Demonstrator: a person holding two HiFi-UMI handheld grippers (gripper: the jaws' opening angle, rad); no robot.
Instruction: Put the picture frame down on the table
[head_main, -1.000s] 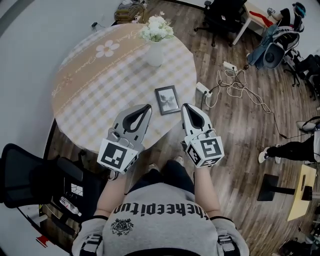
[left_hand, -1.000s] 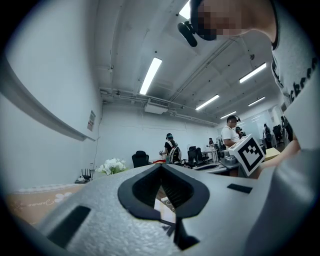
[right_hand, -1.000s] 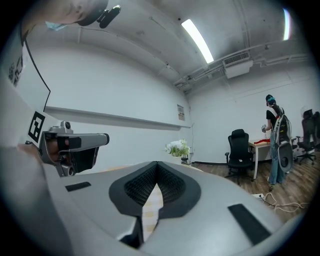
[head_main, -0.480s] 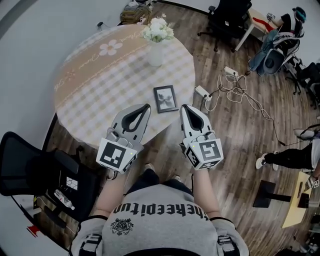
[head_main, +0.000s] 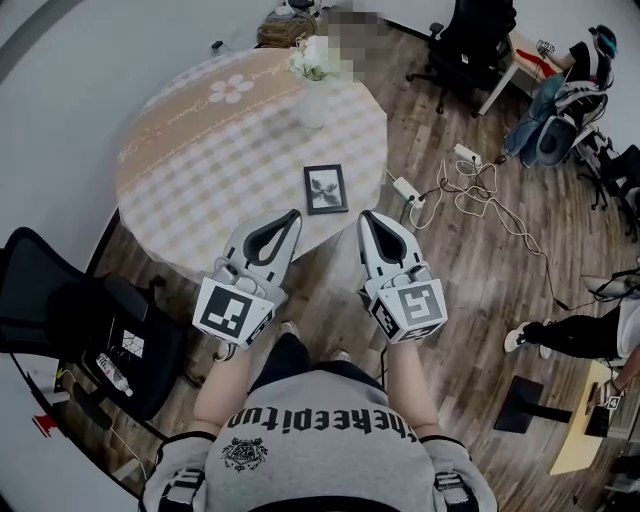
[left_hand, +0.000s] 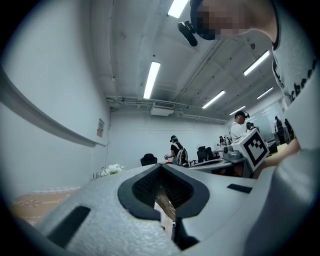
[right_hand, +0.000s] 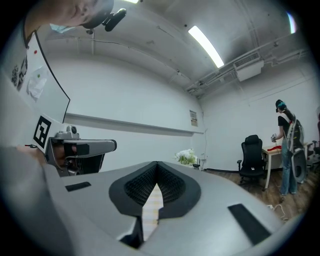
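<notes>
The frame (head_main: 326, 189) is lying flat on the table (head_main: 200, 170), picture side up, near the edge closest to the person. No tool is touching it. The table is round and is wearing a checked cloth with a plain band across it. A white vase (head_main: 313, 102) of pale flowers is standing upright further back on the table, well apart from the frame.

The person is holding both tools out in front of the body, side by side, their tips pointing toward the table. In the head view the left tool (head_main: 295, 213) is sitting just short of the frame on its left, and the right tool (head_main: 364, 214) just short of it on its right, showing against the floor (head_main: 470, 260) past the table's edge. How high they are hanging over the table cannot be told.

The left gripper view is showing that tool's jaws meeting at the tips, with nothing caught between the ribbed pads. The right gripper view is showing the same: jaws closed tip to tip and gripping nothing, only the checked cloth showing through the gap behind the tips.

A black chair (head_main: 60, 330) is standing by the table on the person's left. A power strip (head_main: 405, 188) with loose cables is lying on the floor to the right.
</notes>
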